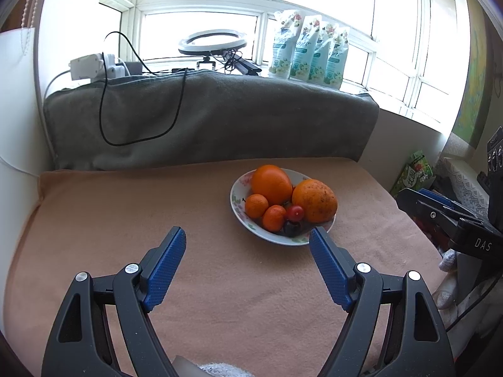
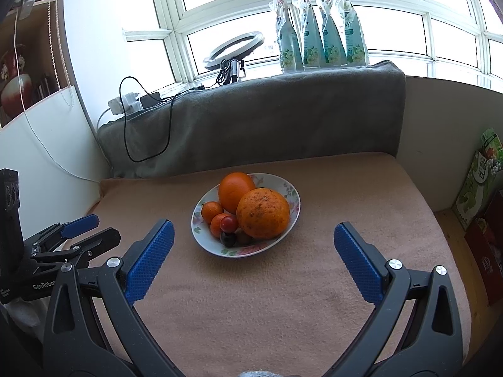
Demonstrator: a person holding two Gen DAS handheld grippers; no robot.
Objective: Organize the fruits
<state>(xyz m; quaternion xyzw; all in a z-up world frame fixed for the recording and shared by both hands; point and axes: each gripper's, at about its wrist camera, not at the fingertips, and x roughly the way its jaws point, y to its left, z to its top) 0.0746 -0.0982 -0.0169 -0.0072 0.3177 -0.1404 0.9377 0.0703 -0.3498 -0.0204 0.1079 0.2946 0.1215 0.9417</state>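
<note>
A white flowered bowl (image 1: 239,218) (image 2: 290,202) sits on the peach cloth. It holds two big oranges (image 1: 314,200) (image 2: 262,213), two small mandarins (image 1: 256,205) (image 2: 212,211), a red cherry tomato (image 1: 295,213) (image 2: 228,223) and a dark plum-like fruit (image 1: 290,229) (image 2: 229,238). My left gripper (image 1: 247,235) stands open just in front of the bowl with nothing between its fingers. My right gripper (image 2: 254,231) is open too, its blue pads (image 2: 355,253) wide apart on the near side of the bowl. Each gripper shows at the edge of the other's view.
A grey towel (image 1: 220,119) drapes the ledge behind the cloth, with a black cable (image 1: 138,138) hanging over it. Several refill pouches (image 1: 309,51), a ring light (image 1: 212,42) and a power strip (image 1: 91,64) stand on the windowsill. Green and red boxes (image 2: 479,185) lie at the right.
</note>
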